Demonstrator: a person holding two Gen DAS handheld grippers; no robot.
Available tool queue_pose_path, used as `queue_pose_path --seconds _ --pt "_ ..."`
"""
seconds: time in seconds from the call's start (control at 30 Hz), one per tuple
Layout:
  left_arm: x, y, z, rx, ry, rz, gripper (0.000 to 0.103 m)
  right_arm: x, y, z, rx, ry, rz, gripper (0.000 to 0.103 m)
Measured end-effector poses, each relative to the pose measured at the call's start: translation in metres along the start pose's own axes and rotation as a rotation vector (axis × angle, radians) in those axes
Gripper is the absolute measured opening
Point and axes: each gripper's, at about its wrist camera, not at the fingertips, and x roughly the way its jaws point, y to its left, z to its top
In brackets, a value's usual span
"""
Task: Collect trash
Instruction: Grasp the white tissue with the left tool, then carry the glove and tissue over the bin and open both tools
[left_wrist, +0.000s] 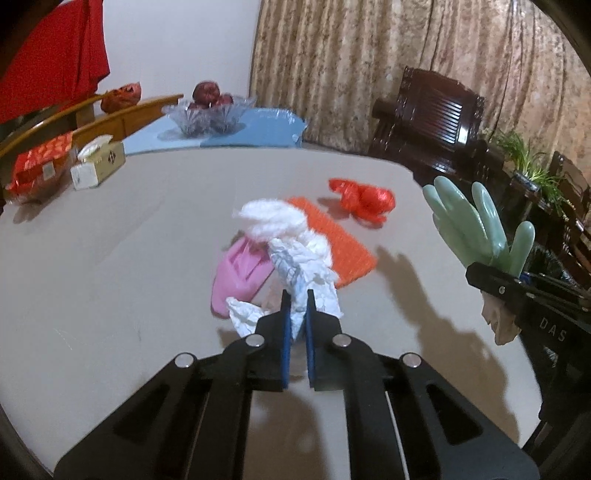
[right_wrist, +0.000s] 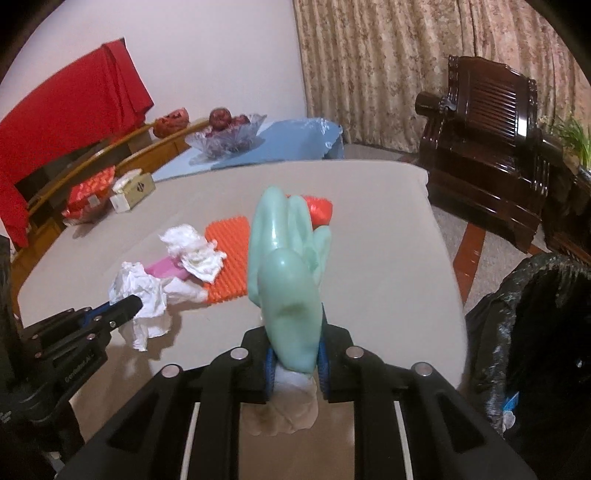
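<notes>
My left gripper (left_wrist: 297, 306) is clamped on crumpled white tissue (left_wrist: 314, 284) — pink packet (left_wrist: 240, 273) at ten o'clock. Right gripper (right_wrist: 295, 363) pinches a green rubber glove (right_wrist: 288, 280) — bin bag (right_wrist: 535, 332) at three o'clock.

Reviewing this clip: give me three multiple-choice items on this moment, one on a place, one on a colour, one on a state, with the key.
1. Where is the black-lined bin?
A. on the table
B. beside the table, at its right edge
C. under the chair

2. What colour is the glove in the right gripper?
A. pale green
B. yellow
C. black

3. What is the left gripper doing?
A. open over the table
B. shut on crumpled tissue
C. holding the orange mat

Key: 1 B, the bin stands off the table's right edge. 2 A, the glove is pale green. 3 B, its fingers pinch white tissue.
</notes>
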Motion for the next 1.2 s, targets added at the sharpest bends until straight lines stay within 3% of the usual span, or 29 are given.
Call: queue_pose_path --seconds 0.3,0.6,0.9,1.2 --pt "-0.022 -0.028 0.020 0.026 -0.047 -0.042 0.006 -0.039 -0.011 0.012 0.012 -0.067 -0.005 0.018" --pt "-0.034 -0.080 0.031 0.086 -0.075 -0.123 0.006 -0.082 -0.043 0.016 0.052 -0.129 -0.052 0.018" --pt "-0.032 -0.141 0.036 0.154 -0.080 -0.230 0.006 -0.122 -0.094 0.005 0.126 -0.168 -0.152 0.018" --pt "-0.018 -0.220 0.030 0.234 -0.062 -0.357 0.006 -0.158 -0.161 -0.028 0.218 -0.156 -0.299 0.018"
